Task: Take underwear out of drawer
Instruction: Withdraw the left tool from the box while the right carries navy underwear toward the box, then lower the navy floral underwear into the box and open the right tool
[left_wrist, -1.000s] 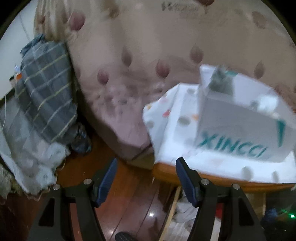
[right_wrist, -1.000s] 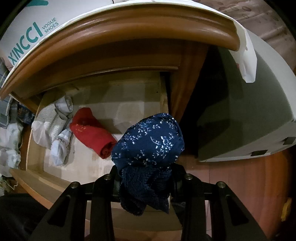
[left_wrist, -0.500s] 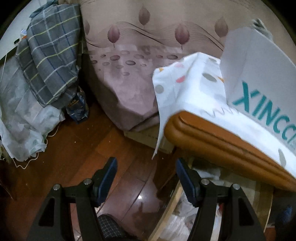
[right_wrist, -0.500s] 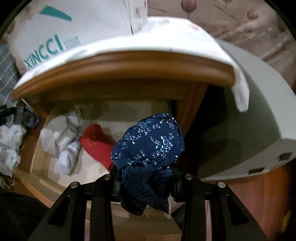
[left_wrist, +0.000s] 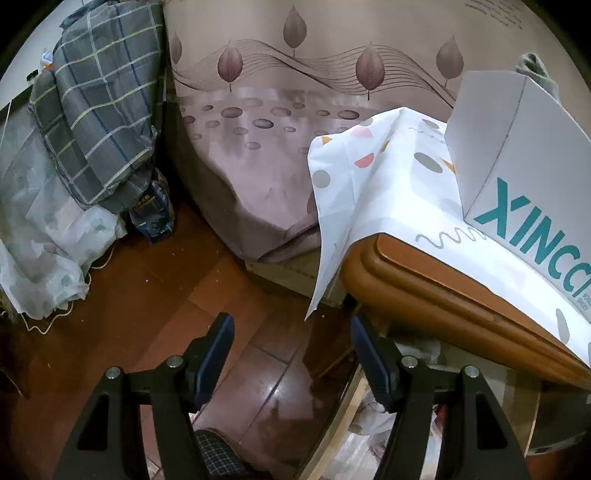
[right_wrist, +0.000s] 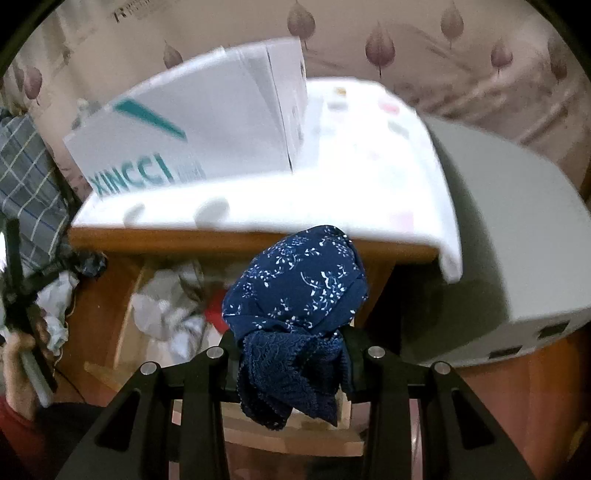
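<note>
My right gripper (right_wrist: 291, 354) is shut on navy blue floral underwear (right_wrist: 295, 288) with a lace edge, held above the open wooden drawer (right_wrist: 122, 295). In the drawer lie white and grey garments (right_wrist: 166, 310) and a red rolled piece (right_wrist: 214, 314), partly hidden behind the underwear. My left gripper (left_wrist: 291, 354) is open and empty over the wooden floor, left of the nightstand (left_wrist: 424, 280), with a corner of the drawer (left_wrist: 343, 417) below its right finger.
A white XINCCI shoe box (right_wrist: 192, 147) sits on a dotted white cloth (left_wrist: 369, 184) on the nightstand top. A bed with a leaf-print sheet (left_wrist: 266, 155) stands behind. Plaid bedding (left_wrist: 99, 110) and plastic bags (left_wrist: 40, 236) are piled at left. A grey box (right_wrist: 517, 240) stands right.
My right gripper has lifted the blue underwear up out of the drawer, to the level of the nightstand top. My left gripper has tilted down toward the floor beside the nightstand.
</note>
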